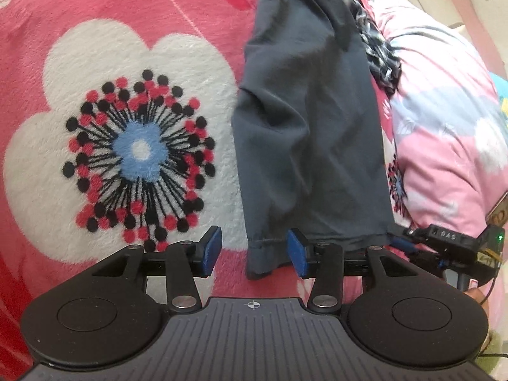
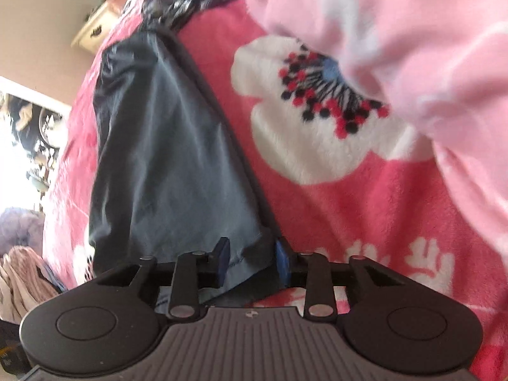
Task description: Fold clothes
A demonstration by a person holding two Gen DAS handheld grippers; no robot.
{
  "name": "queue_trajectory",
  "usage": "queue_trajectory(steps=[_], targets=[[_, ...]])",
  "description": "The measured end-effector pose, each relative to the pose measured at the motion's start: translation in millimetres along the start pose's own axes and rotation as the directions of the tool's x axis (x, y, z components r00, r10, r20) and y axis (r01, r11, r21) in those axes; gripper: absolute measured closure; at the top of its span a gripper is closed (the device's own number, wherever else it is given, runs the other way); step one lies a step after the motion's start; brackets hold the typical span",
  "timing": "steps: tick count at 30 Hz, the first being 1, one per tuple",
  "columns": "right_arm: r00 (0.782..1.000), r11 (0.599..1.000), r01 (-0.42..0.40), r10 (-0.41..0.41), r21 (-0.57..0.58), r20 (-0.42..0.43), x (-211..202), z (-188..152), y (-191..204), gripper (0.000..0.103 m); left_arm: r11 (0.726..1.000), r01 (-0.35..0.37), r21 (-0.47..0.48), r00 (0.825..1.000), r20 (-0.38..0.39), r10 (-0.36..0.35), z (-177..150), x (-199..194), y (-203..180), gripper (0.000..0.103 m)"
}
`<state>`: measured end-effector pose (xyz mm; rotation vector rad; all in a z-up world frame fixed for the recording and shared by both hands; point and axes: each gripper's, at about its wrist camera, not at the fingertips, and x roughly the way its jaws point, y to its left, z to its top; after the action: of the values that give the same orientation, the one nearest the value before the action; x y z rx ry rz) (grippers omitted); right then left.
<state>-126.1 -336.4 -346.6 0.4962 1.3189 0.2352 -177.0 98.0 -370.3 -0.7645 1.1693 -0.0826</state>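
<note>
Dark trousers lie stretched out long on the pink flowered blanket, waistband at the far end, hem at the near end. Left gripper sits right at that hem: its jaws are spread, blue pads well apart, and the hem's left corner hangs between them without either pad pressing on it. So no grip there.

Over on the right wrist view, the right gripper has its jaws closed in on the other hem corner, the fabric bunched between the two pads and pinched. The cloth runs away from it up the blanket toward the top of the frame.

From the left view, the right gripper shows at the trousers' right edge, low down by the hem.

A black-and-white patterned garment lies crumpled beside the waistband end. A pale pink flowered quilt is heaped along the trousers' right side, just beside them.
</note>
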Motion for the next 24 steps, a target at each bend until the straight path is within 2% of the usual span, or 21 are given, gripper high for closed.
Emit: queue_trajectory(steps=[1,3,7,12,15,18,21,24], targets=[[1.000,1.000,0.002,-0.002,-0.006,0.002,0.2,-0.1,2.6,0.096,1.000,0.002,-0.002,1.000,0.000,-0.002,0.6,0.5,0.0,0.058],[1.000,1.000,-0.016,0.016,0.001,0.013,-5.4,0.3,4.5,0.099,1.000,0.008,-0.008,1.000,-0.001,-0.008,1.8,1.2,0.3,0.058],[0.992,0.985,-0.128,0.124,0.119,0.036,-15.9,5.9,-2.0,0.099,0.999,0.030,-0.026,1.000,-0.005,-0.030,5.5,-0.4,5.0,0.058],[0.965,0.932,-0.262,0.255,0.249,0.062,-18.6,13.3,-7.5,0.099,0.996,0.064,-0.063,0.998,-0.020,-0.065,9.6,3.1,11.3,0.058],[0.961,0.922,-0.278,0.270,0.270,0.067,-17.3,16.4,-5.4,0.099,0.994,0.086,-0.066,0.995,-0.037,-0.088,9.1,7.8,9.1,0.058],[0.959,0.919,-0.282,0.274,0.274,0.067,-15.6,17.9,-2.7,0.099,0.996,0.074,-0.048,0.996,-0.047,-0.076,6.4,10.1,5.2,0.058],[0.958,0.917,-0.288,0.280,0.276,0.068,-15.0,19.2,-1.1,0.099,0.997,0.073,-0.027,0.996,-0.052,-0.074,4.3,11.9,0.6,0.064],[0.957,0.916,-0.290,0.282,0.277,0.069,-14.7,21.0,0.0,0.099,0.997,0.081,-0.006,0.995,-0.064,-0.082,2.4,14.5,-4.4,0.076]])
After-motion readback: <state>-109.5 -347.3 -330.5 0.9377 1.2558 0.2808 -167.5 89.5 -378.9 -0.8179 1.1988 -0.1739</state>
